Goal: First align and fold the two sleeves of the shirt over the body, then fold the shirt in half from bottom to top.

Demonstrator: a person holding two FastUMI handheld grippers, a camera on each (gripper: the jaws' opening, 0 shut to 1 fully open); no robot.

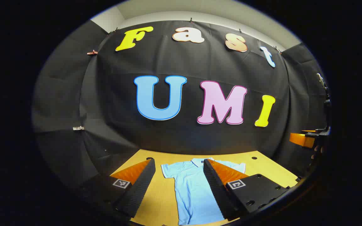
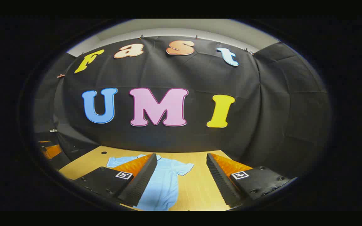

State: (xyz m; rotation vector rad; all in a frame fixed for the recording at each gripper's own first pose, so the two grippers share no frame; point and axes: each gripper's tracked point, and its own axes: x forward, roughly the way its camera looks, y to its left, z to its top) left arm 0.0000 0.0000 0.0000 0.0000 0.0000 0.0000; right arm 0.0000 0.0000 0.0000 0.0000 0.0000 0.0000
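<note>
Your right gripper (image 2: pixel 179 163) hangs above the worktop (image 2: pixel 196 188), fingers (image 2: pixel 140 180) spread wide, light-blue shirt (image 2: pixel 165 182) lying flat, unfolded, left of centre.

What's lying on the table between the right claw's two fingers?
Mostly bare wooden table in the right gripper view; the light blue short-sleeved shirt reaches partway in from the left.

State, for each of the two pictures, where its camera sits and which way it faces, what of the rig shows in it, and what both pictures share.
Left gripper view: rides the left gripper, held above the table, facing the booth wall; its open fingers frame the shirt; the other gripper shows at the right edge.
Right gripper view: rides the right gripper, facing the same wall; the shirt lies left of centre.
Shared: the flat, unfolded shirt, the table, the wall.
</note>
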